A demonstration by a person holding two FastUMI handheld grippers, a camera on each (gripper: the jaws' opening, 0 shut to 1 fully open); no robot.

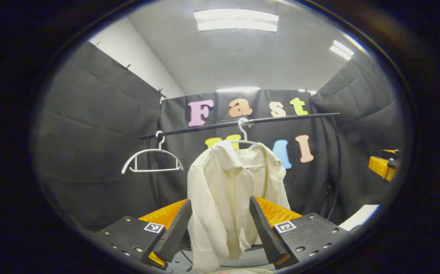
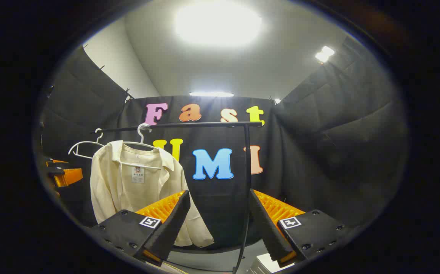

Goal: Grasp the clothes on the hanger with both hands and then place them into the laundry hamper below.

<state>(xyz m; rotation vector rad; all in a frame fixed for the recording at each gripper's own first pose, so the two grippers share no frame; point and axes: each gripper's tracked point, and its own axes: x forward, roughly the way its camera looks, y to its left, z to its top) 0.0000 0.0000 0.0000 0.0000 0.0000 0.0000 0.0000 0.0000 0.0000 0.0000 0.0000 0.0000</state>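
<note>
Booth: black rail, spare hanger.
Shirt: hung; looks soft, light; take at shoulders.
Left gripper: jaws spread.
Right gripper: jaws spread, empty.

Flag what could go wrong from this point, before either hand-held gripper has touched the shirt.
1. The cream shirt hangs skewed on its white hanger; pulling one side could drag the hanger along the black rail or off it.
2. The empty hanger hangs close by and could snag.
3. The right hand-held gripper is open but aimed right of the shirt, near the rack's upright post, so its grasp may miss or hit the post. The left hand-held gripper is open, lined up on the shirt.
</note>
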